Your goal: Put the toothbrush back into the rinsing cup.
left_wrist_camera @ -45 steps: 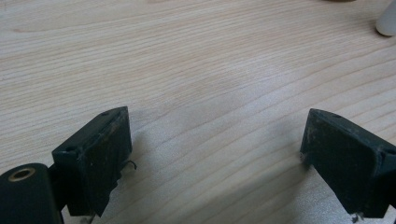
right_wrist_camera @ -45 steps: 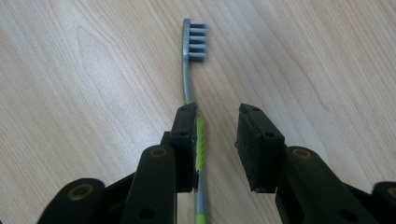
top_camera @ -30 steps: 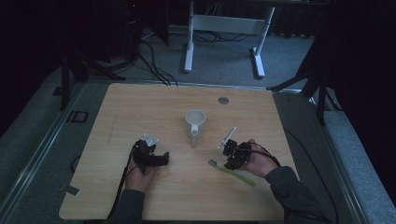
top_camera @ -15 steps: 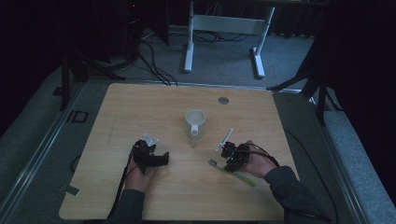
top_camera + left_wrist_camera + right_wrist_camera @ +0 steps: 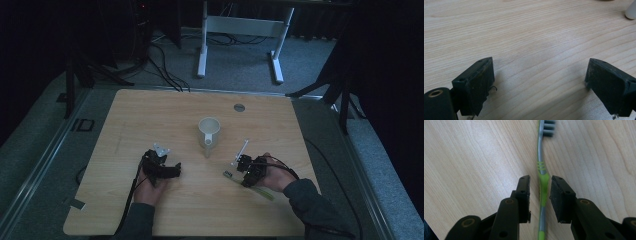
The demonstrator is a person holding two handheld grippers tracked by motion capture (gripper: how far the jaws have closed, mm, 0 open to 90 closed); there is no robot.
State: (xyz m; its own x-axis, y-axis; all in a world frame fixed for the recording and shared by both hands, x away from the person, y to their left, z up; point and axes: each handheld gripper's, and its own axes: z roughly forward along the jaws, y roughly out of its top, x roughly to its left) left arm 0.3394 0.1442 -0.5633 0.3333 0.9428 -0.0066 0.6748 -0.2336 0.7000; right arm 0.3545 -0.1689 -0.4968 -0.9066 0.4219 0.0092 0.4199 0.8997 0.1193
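Observation:
A green and grey toothbrush (image 5: 541,162) lies flat on the wooden table (image 5: 150,115), its bristle head pointing away from my right gripper (image 5: 540,178). The jaws straddle its green grip: a narrow gap shows on the left side and the right pad is close to it, so the gripper stands open. In the high view the toothbrush (image 5: 265,194) runs under my right gripper (image 5: 244,172), right of centre. A white mug (image 5: 209,131) stands in the middle of the table. My left gripper (image 5: 172,170) rests at the left, wide open over bare wood (image 5: 540,62).
A thin white stick (image 5: 243,148) lies just beyond the right gripper, toward the mug. A round grommet (image 5: 239,107) sits in the table's far side. The mug's edge (image 5: 631,11) shows far off in the left gripper view. Cables trail from both hands toward the front edge.

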